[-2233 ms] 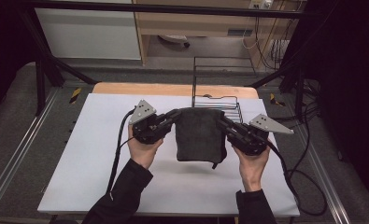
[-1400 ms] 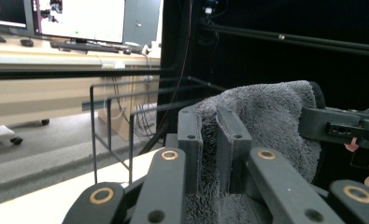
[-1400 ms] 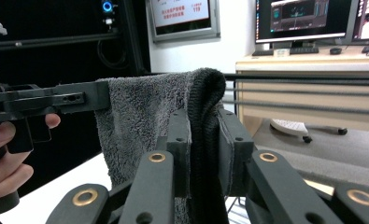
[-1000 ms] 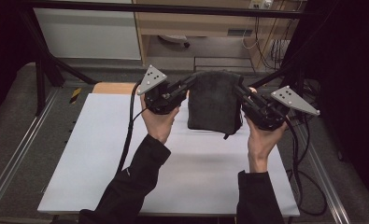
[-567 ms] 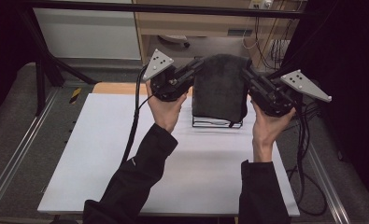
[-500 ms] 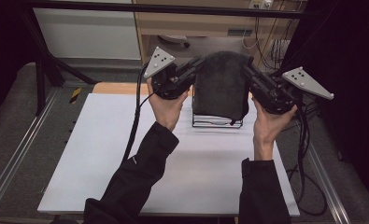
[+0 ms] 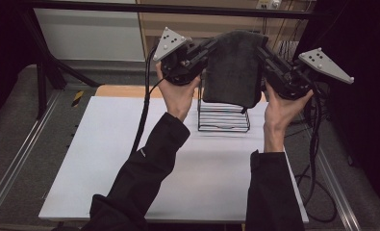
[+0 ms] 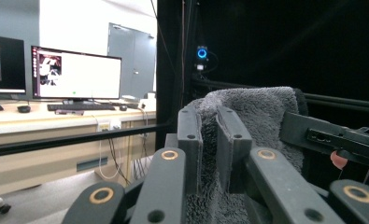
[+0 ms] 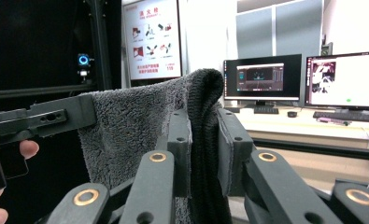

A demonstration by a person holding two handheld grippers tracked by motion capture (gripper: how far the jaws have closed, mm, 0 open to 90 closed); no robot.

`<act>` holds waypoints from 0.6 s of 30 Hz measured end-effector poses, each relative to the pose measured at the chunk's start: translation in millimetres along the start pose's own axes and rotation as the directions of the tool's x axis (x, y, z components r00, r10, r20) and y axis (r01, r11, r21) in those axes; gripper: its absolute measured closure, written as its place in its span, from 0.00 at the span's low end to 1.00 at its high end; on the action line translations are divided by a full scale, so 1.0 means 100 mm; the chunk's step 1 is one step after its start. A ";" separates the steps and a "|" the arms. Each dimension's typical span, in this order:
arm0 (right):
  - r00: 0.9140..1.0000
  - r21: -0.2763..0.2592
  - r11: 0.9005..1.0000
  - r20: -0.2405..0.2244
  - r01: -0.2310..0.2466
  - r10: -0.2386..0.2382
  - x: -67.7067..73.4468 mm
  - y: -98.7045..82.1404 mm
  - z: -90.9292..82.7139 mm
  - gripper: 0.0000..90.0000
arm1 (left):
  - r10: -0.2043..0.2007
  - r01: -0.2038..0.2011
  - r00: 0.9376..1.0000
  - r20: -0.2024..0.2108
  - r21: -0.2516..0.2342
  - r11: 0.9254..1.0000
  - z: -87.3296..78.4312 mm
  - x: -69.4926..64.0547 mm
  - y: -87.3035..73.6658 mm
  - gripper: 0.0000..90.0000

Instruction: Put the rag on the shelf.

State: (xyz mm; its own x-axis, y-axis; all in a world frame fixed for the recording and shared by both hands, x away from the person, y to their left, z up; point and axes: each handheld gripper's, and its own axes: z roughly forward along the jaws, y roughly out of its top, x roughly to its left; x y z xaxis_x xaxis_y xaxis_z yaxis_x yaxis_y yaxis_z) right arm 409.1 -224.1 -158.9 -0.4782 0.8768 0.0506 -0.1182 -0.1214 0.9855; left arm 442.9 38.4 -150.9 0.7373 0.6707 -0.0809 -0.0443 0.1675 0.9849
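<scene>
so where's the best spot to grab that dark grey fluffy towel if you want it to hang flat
By its two top corners, one pair of tongs coming in from each side. The dark grey fluffy towel is limp cloth, so pinching the upper edge at both ends lets it drape straight down. The left tongs and right tongs are shut on it that way, above the black wire rack.

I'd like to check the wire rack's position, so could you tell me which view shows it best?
The high view: the wire rack stands on the table below the towel. Both gripper views show towel between their jaws.
</scene>
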 end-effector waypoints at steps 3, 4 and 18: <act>1.000 -0.009 1.000 0.001 0.004 -0.004 -0.02 0.05 0.05 0.87 | -0.005 0.005 1.000 -0.002 -0.009 1.000 0.05 0.02 0.05 0.89; 1.000 -0.013 1.000 0.002 0.004 -0.004 -0.03 0.07 0.06 0.87 | -0.007 0.006 1.000 -0.004 -0.009 1.000 0.07 0.02 0.08 0.89; 1.000 -0.046 0.999 0.002 -0.005 0.005 -0.20 0.24 0.29 0.87 | 0.001 -0.001 1.000 -0.025 -0.022 1.000 0.31 0.09 0.30 0.89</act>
State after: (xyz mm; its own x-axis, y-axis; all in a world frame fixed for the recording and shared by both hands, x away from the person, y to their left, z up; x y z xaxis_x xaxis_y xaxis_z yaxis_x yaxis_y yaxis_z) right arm 441.3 -231.4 -131.5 -0.4773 0.8770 0.0555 -0.1563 -0.1468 0.9767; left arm 469.1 26.5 -116.9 0.7202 0.6887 -0.0842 -0.0602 0.1829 0.9813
